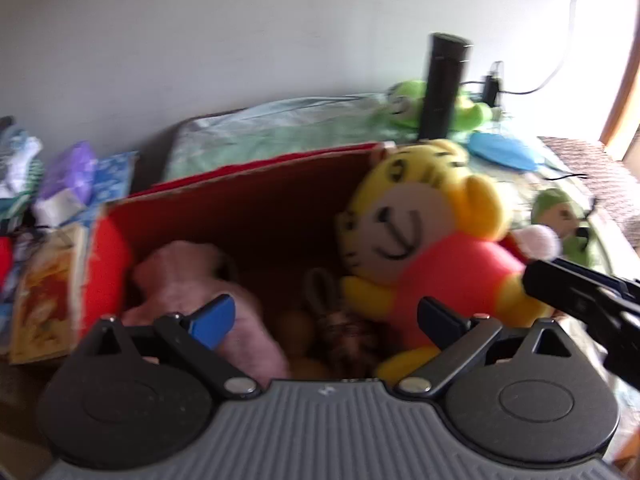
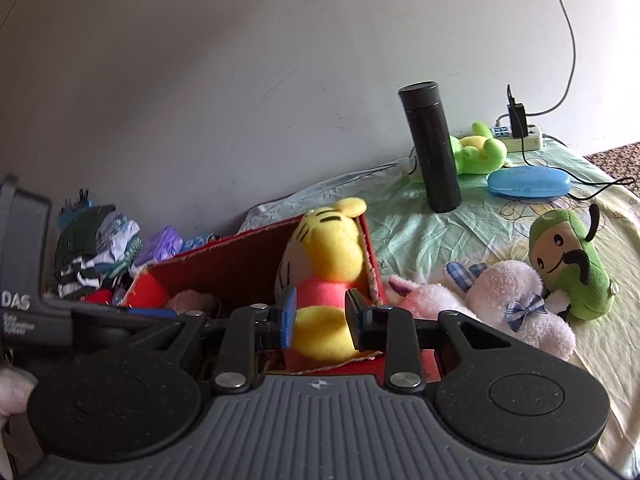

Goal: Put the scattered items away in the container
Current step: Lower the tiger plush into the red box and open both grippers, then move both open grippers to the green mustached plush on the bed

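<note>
While my right tool (image 2: 320,318) pinches the tiger plush (image 2: 326,264) inside the red box (image 2: 224,260), my left tool (image 1: 324,316) gapes wide above that box, holding nothing.

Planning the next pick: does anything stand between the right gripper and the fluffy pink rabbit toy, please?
Nothing visible: the rabbit lies beside the red cardboard box, though the right gripper grips the yellow tiger plush.

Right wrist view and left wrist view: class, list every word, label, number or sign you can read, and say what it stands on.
"DAS": on the left hand-held gripper, on its grey body at the left edge of the right wrist view.
Smaller lines beneath it: too blurred to read.
Blue case: embossed marking, unreadable.
Left wrist view: nothing legible.
</note>
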`<action>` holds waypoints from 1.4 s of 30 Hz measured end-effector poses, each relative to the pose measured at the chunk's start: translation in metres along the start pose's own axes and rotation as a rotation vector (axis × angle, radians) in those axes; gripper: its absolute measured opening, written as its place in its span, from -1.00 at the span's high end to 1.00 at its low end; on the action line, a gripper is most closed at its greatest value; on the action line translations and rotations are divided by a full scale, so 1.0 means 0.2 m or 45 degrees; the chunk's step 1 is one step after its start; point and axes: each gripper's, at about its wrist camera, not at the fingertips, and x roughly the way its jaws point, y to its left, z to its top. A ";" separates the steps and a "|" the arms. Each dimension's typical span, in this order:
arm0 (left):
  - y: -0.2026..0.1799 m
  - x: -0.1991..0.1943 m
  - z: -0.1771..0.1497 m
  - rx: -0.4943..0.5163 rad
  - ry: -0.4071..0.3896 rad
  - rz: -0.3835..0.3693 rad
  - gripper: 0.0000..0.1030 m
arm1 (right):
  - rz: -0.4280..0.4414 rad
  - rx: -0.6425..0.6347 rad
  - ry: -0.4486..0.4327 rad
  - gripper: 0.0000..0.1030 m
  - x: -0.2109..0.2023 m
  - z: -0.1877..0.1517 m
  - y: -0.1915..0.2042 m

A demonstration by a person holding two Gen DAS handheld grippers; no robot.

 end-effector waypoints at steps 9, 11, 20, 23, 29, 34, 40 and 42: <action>0.01 -0.04 -0.03 -0.046 -0.006 0.121 -0.98 | -0.009 -0.017 0.011 0.39 -0.02 -0.04 -0.01; 0.00 -0.06 -0.03 -0.055 -0.019 0.113 -0.98 | -0.009 -0.016 0.010 0.39 -0.02 -0.05 -0.01; -0.05 -0.12 -0.06 -0.079 -0.048 0.200 -0.98 | 0.064 0.070 -0.014 0.38 -0.06 -0.06 -0.08; -0.09 -0.15 -0.06 -0.081 -0.058 0.251 -0.98 | 0.101 0.061 -0.007 0.38 -0.07 -0.05 -0.10; -0.23 -0.18 -0.03 -0.108 -0.076 0.325 -0.98 | 0.170 0.051 0.011 0.38 -0.11 0.00 -0.24; -0.41 -0.24 0.01 -0.140 -0.163 0.350 -0.98 | 0.155 0.056 0.054 0.38 -0.14 0.03 -0.43; -0.72 -0.28 0.06 -0.091 -0.268 0.191 -0.98 | 0.104 0.055 0.116 0.37 -0.17 0.06 -0.69; -0.84 -0.26 0.06 -0.049 -0.267 0.105 -0.98 | 0.088 0.056 0.137 0.37 -0.18 0.06 -0.77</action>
